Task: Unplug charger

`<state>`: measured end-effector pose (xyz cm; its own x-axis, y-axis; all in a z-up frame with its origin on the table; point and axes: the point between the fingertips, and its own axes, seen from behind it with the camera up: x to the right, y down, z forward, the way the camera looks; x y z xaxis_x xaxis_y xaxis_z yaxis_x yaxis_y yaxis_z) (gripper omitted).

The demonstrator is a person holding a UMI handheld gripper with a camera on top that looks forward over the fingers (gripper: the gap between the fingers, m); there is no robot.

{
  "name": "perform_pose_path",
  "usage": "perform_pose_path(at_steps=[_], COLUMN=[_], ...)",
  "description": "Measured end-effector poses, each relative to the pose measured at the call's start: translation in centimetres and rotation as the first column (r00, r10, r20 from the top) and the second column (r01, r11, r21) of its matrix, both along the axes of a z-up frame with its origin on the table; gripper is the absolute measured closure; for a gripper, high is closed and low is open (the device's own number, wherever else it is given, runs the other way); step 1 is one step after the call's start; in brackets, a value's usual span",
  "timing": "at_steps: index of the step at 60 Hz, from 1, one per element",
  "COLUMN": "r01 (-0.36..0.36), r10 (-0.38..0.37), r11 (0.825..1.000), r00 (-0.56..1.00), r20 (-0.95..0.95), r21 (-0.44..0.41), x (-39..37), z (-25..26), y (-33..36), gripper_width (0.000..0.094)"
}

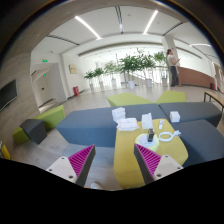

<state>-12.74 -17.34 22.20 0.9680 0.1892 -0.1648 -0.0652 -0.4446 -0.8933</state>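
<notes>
While the gripper (112,160) hangs well back from the work, its jaws stand wide with nothing between them, the pink pads (80,158) facing each other over bare air. Beyond the fingers runs a yellow table (130,165), set among grey sofas (92,125). On its far end sit some white objects: a box-like one (125,123), a block (147,121) that may be the charger, a dark small item (152,133), and a looping white cable (167,135) (which piece is plugged into what is too small to tell). The high, distant pose reads as an approach stance, jaws pre-opened so they can straddle the plug body once close. The task looks not yet begun. Next would be closing in on the white cluster and lining the fingers up across the charger. A person (172,66) stands far off near some plants (135,65).
</notes>
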Motion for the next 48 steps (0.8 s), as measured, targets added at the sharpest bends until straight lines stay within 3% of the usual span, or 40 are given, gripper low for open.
perform_pose_path(at_steps=[16,32,48], r01=[0.079,0.185,0.190], r10=[-0.078,-0.177,-0.183], r11=[0.996,0.981,0.981], r00=[0.996,0.978,0.972], r20=[0.037,0.112,0.145], r21=[-0.042,-0.063,-0.039], x=[3.8,11.8,13.6], z=[-3.4,-11.1,-16.0], y=[3.9,12.8,22.8], gripper_width=[0.0128,0.0121,0.0150])
